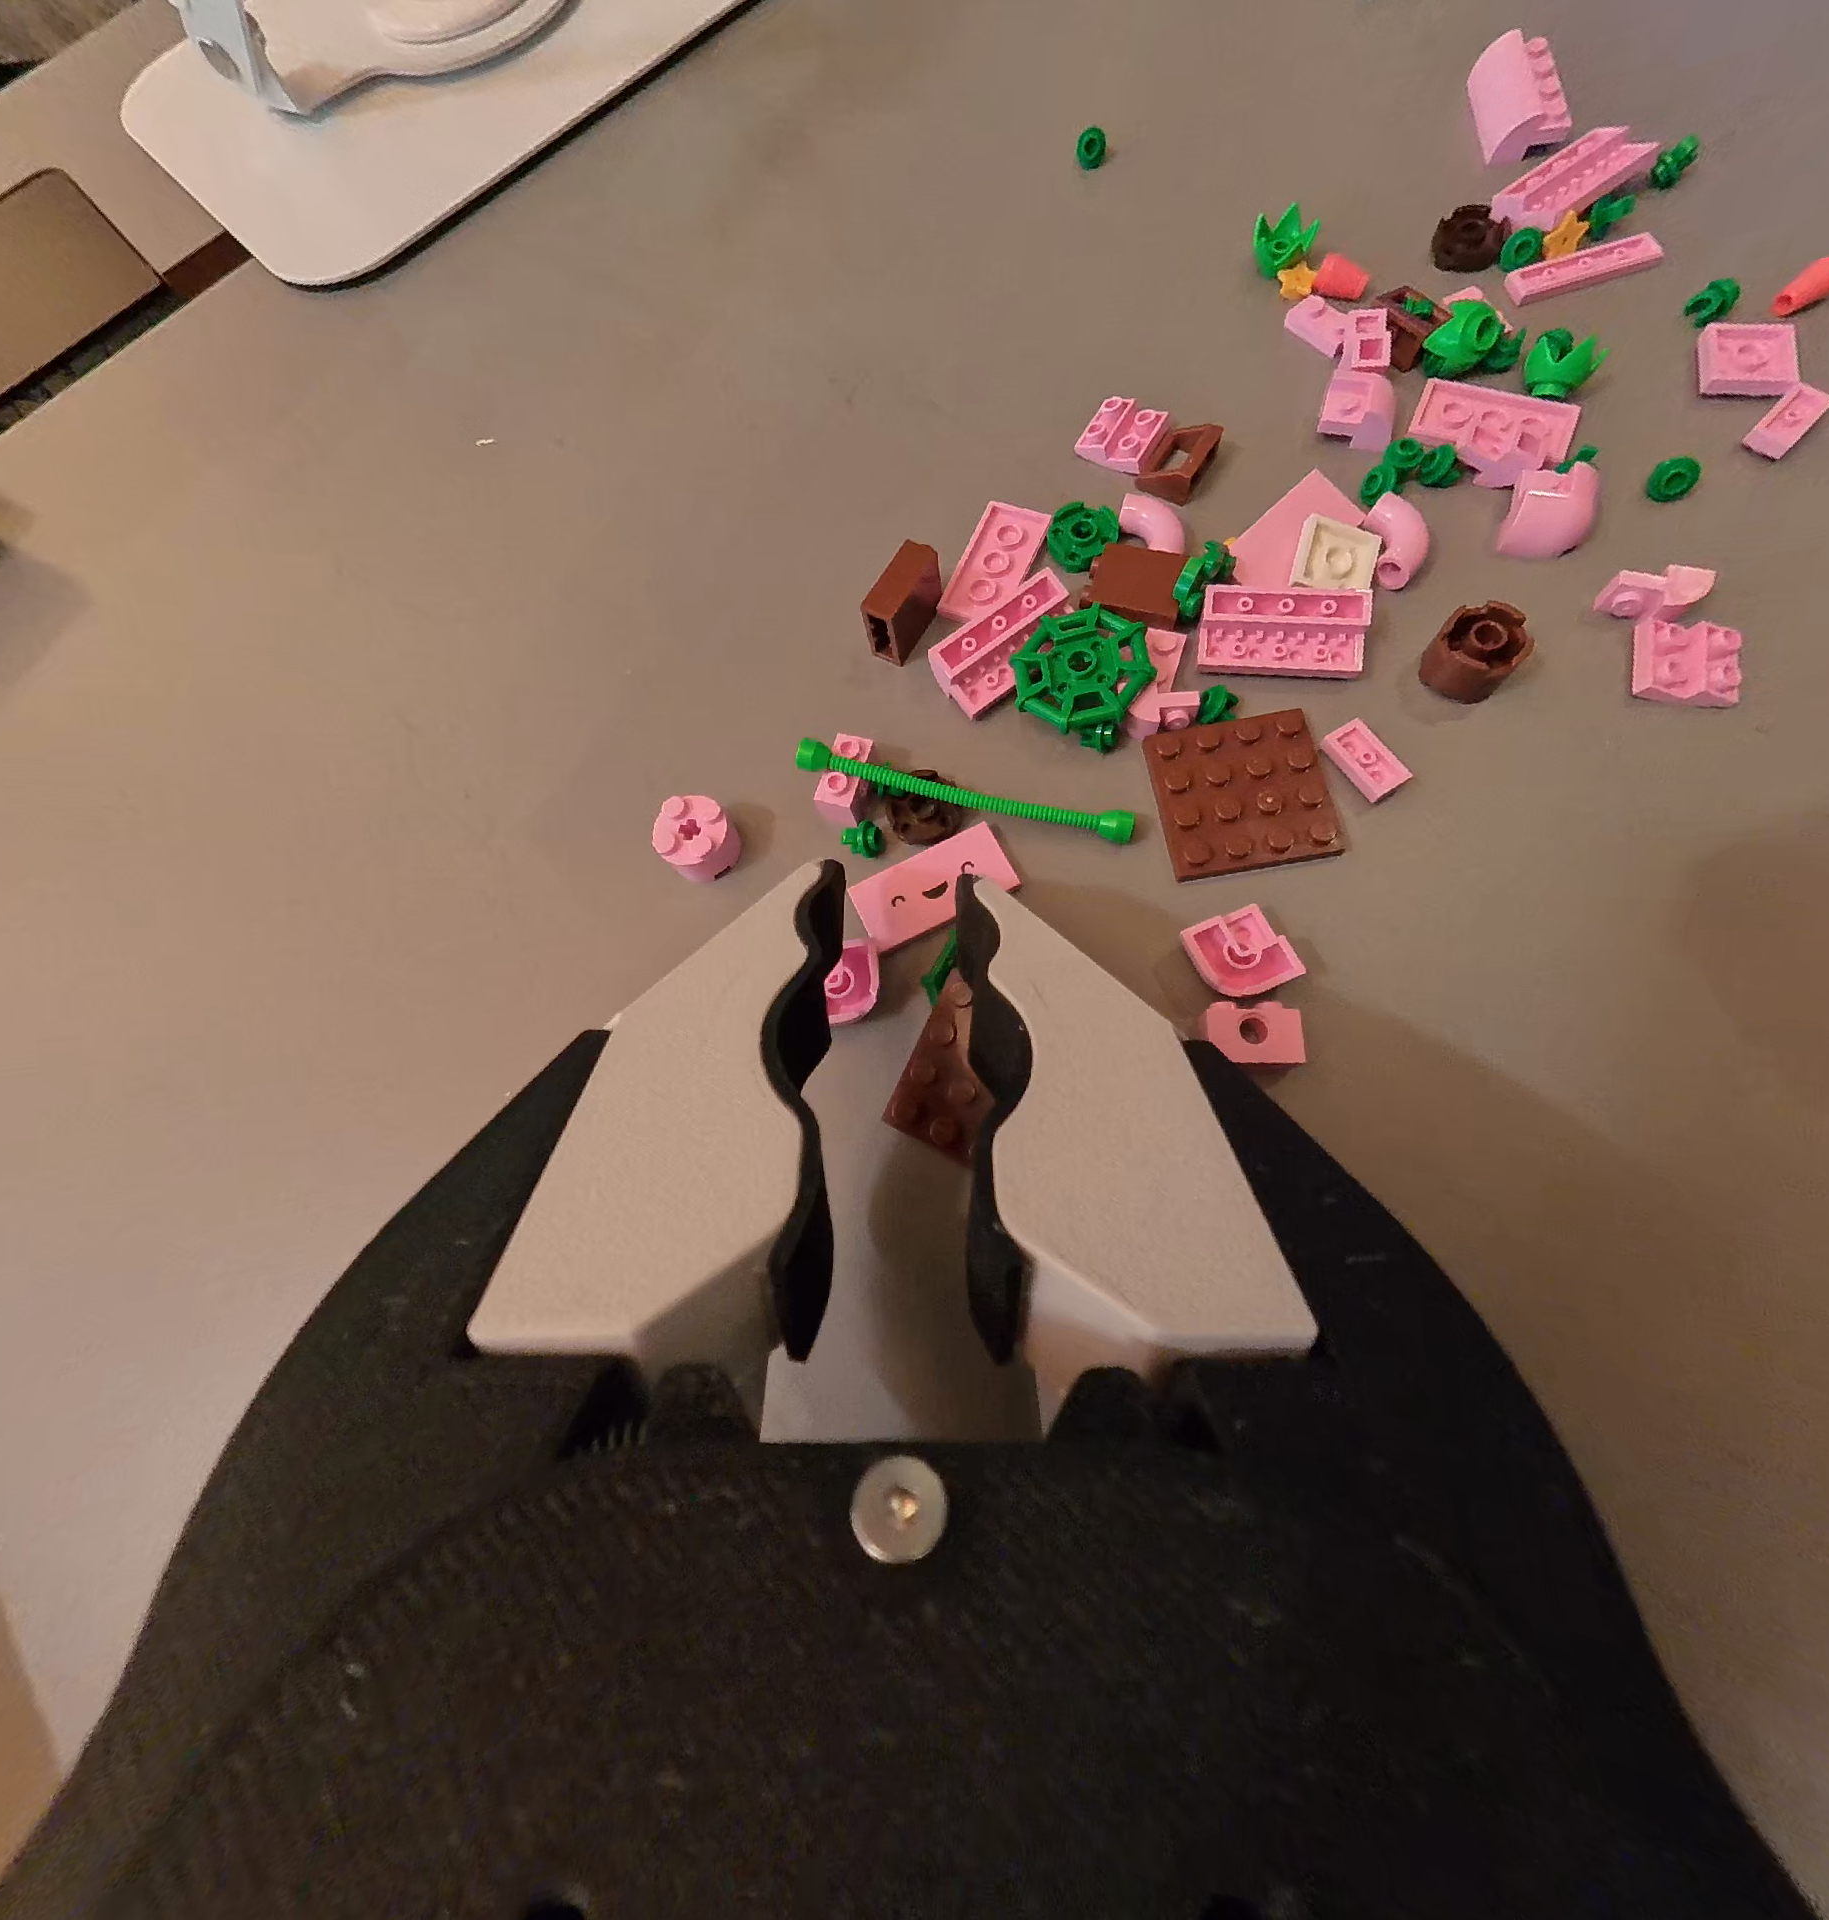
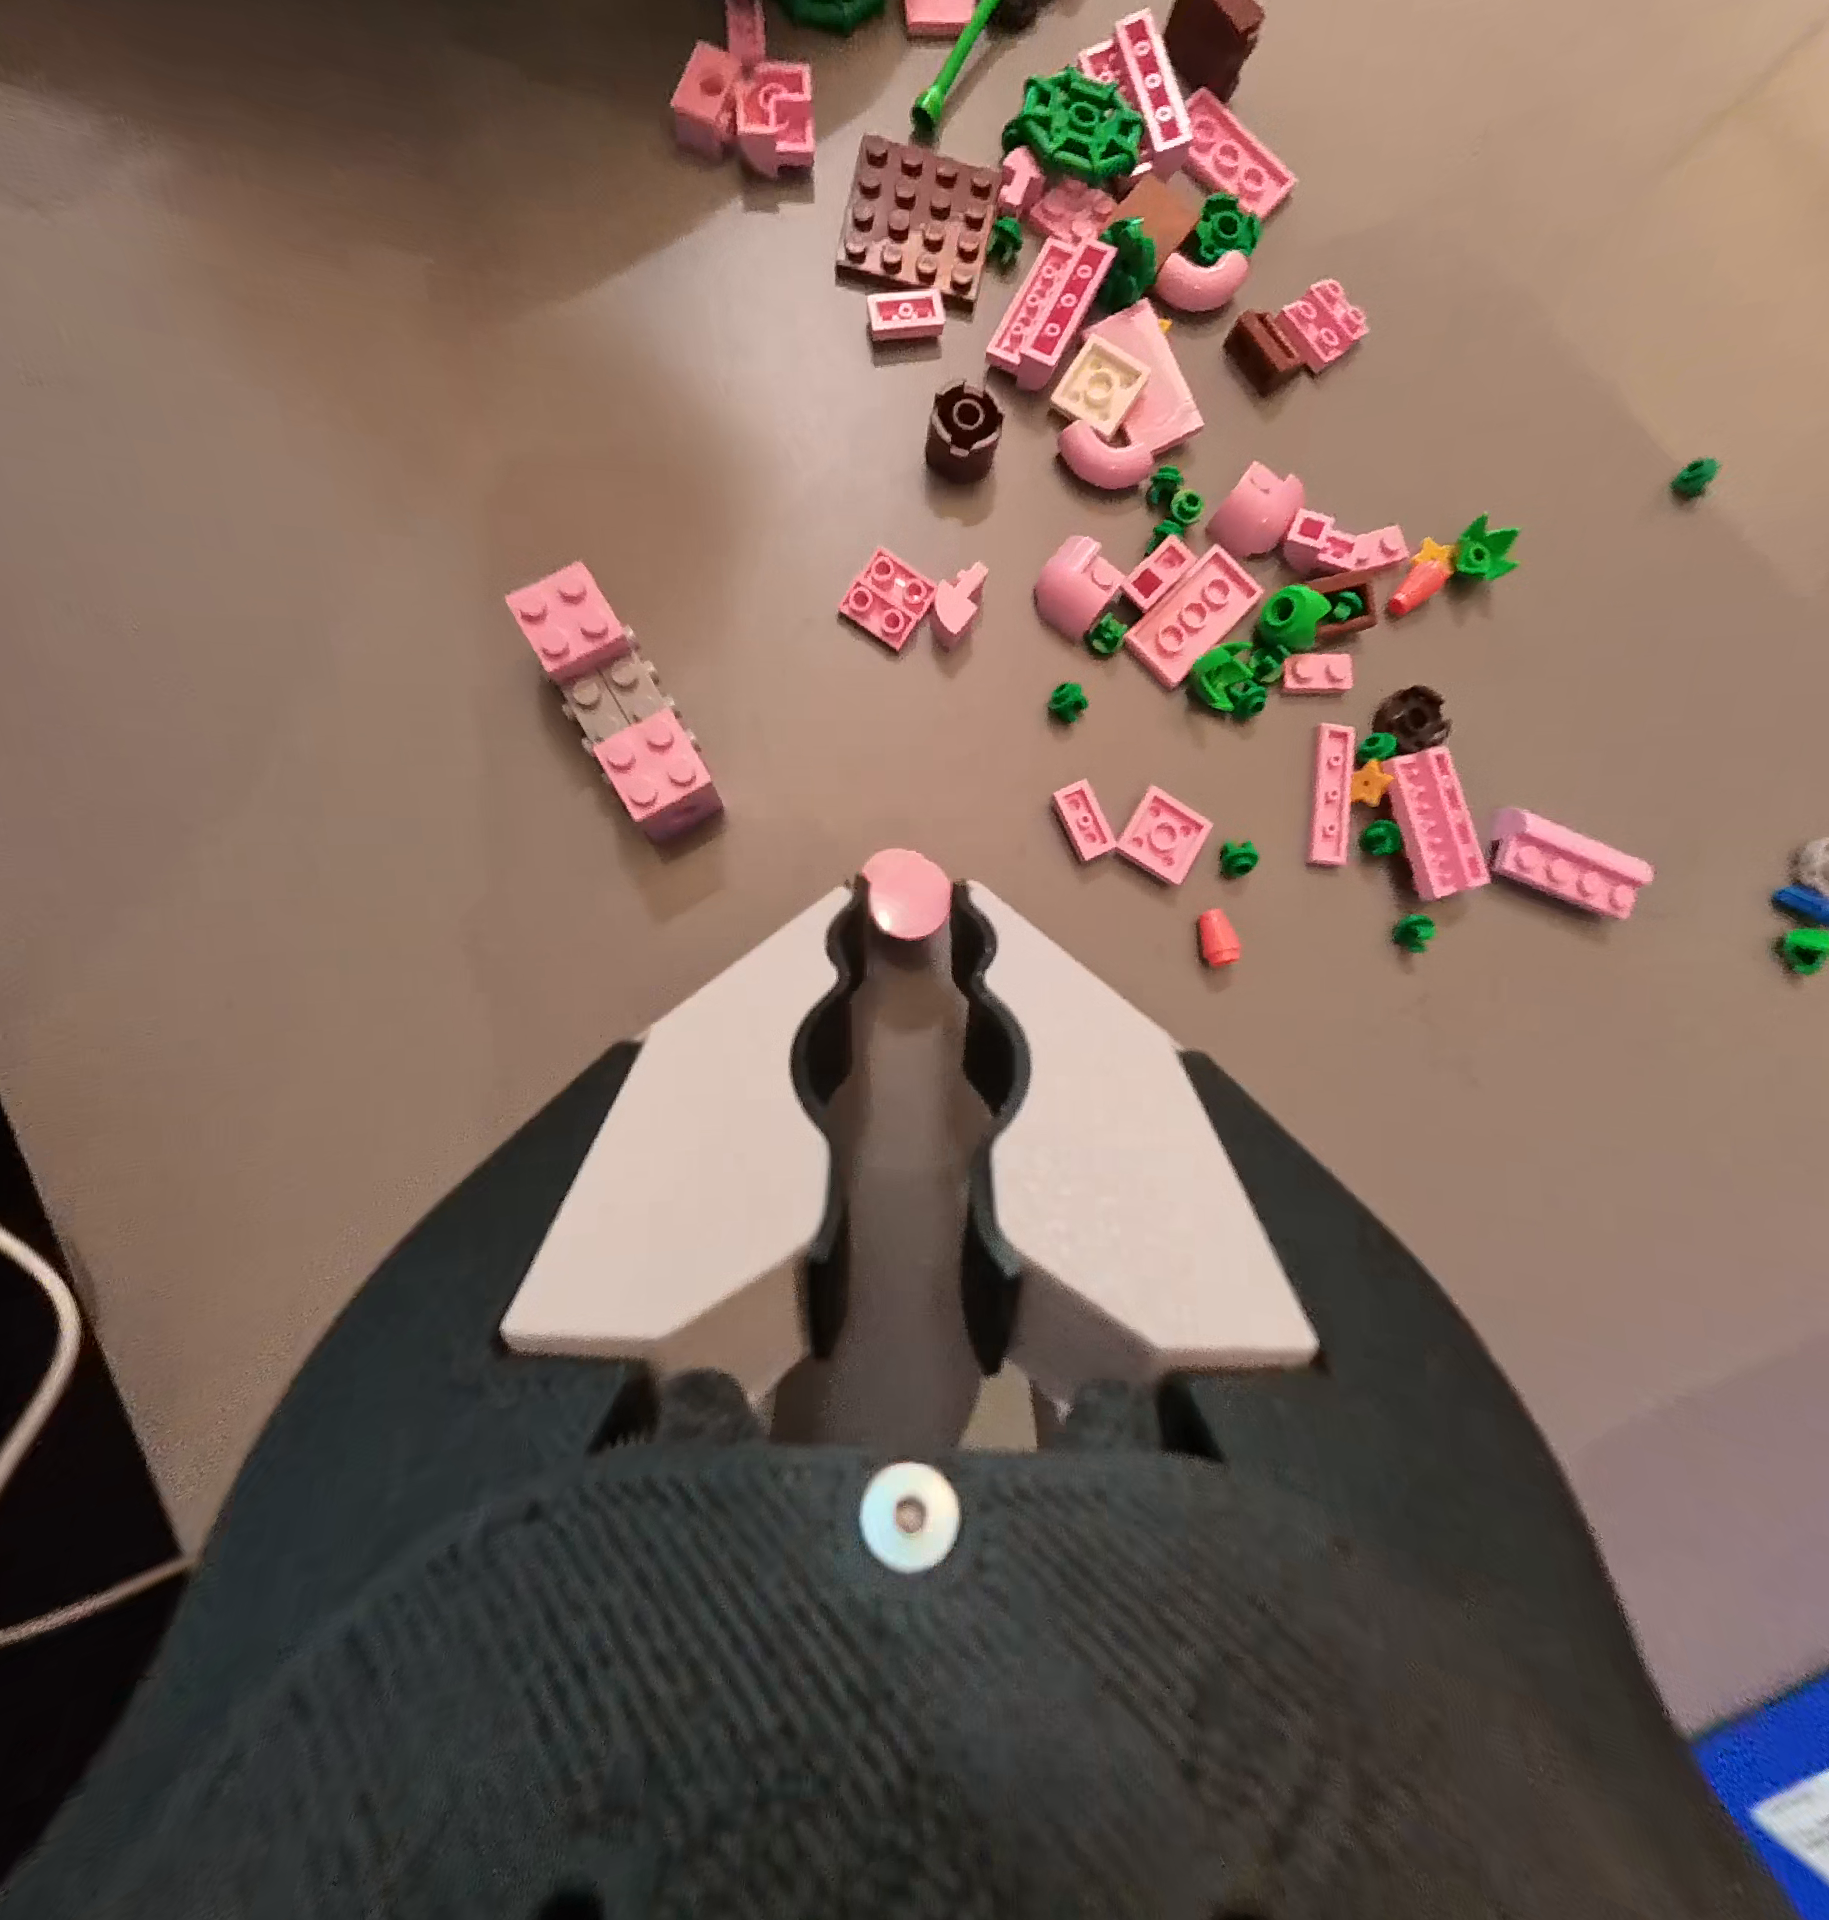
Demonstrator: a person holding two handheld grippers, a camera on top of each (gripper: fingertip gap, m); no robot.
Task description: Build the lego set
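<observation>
Pink, brown and green plastic pieces lie scattered across a matte grey-brown bench, loose and unsorted, which suggests the build is at an early stage.

In the left wrist view, the left gripper sits low over the near edge of the pile, lower centre of the frame. Its grey wedge fingers, lined with wavy black pads, are parted and grasp nothing. Between them, on the bench, lies a small brown studded plate, and just past the tips a smooth pink tile with a printed smile. My guess is the gripper is lined up to pick one of these. Farther up and right are a square brown studded plate, a ribbed green rod and a green web-shaped wheel.

In the right wrist view, the right gripper is clenched on a small round pink piece with a smooth, glossy face, held clear of the bench at the very tips, probably ready for placing. Up and left of it stands a partial assembly: two pink studded blocks joined by a grey middle section, set apart from the loose pile in the upper right, likely so it stays easy to reach. A white cable curves along the left edge.
</observation>
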